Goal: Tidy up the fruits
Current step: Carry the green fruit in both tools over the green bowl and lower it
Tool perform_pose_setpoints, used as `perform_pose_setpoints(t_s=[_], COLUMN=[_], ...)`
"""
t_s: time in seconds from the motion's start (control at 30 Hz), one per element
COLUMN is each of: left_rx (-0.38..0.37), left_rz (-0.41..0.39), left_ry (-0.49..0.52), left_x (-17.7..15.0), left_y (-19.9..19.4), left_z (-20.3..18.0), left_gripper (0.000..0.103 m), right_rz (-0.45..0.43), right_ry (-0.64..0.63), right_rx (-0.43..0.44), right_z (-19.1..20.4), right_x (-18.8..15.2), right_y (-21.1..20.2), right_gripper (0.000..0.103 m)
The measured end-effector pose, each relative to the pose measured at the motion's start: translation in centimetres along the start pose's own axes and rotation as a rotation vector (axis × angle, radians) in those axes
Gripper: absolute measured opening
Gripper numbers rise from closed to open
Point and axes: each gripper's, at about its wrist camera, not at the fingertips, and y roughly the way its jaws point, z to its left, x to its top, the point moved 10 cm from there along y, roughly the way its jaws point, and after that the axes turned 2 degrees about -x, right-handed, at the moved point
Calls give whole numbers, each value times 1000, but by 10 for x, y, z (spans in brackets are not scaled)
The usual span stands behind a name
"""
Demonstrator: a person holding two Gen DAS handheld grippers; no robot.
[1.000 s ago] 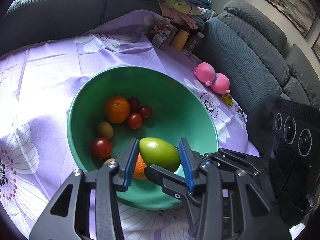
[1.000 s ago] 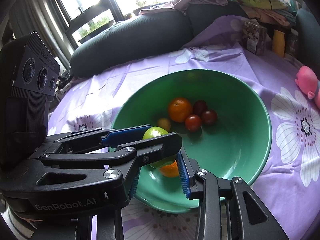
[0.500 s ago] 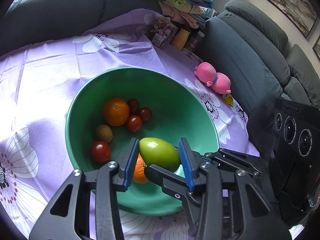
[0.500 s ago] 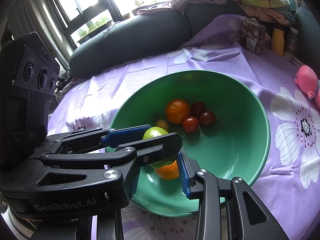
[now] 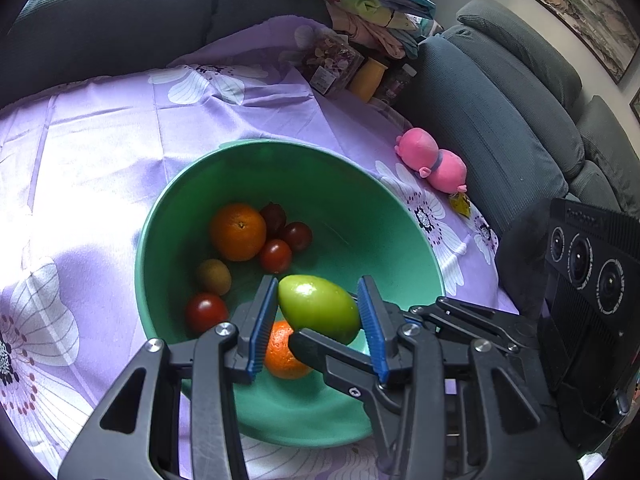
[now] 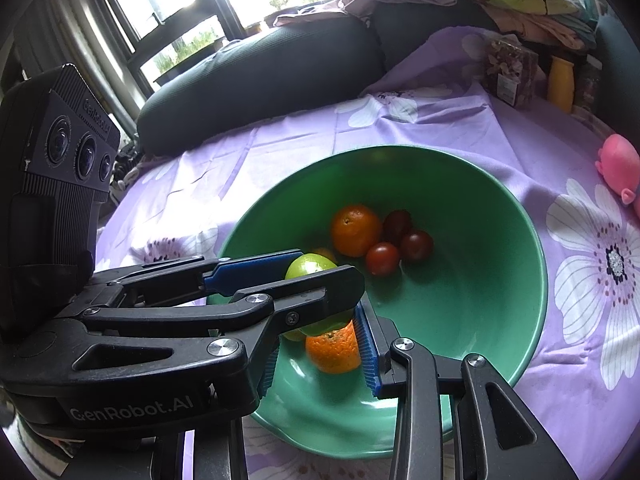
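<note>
A green bowl (image 5: 400,232) stands on the purple flowered cloth and shows in the right wrist view too (image 6: 520,224). My left gripper (image 5: 318,312) is shut on a green mango (image 5: 320,306) and holds it above the bowl's near side. The mango (image 6: 310,266) is partly hidden in the right wrist view. My right gripper (image 6: 316,350) is open just under the left one; an orange (image 6: 334,346) lies between its fingers, inside the bowl. The bowl also holds a second orange (image 5: 238,232), dark red tomatoes (image 5: 276,255) and a kiwi (image 5: 213,277).
A pink pig toy (image 5: 434,164) lies on the cloth right of the bowl. A snack bag (image 5: 330,60) and a yellow bottle (image 5: 368,78) stand at the cloth's far edge. Dark sofas surround the table, with piled clothes (image 5: 372,12) behind.
Both grippers have shifted slightly to the left over the bowl, so the bowl sits further right in the left wrist view. The left gripper's grip on the mango is unchanged.
</note>
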Motion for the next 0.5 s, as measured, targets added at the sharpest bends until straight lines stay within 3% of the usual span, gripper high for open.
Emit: perform_pose_setpoints(t_s=[0.5], left_rx=[12], left_rz=[22], left_ry=[-16], left_x=[5], left_y=[5], left_z=[3], left_gripper=[41], right_rz=[24], right_ry=[8], right_rx=[7], right_z=[-5], right_x=[4], right_y=[9], right_gripper=[37])
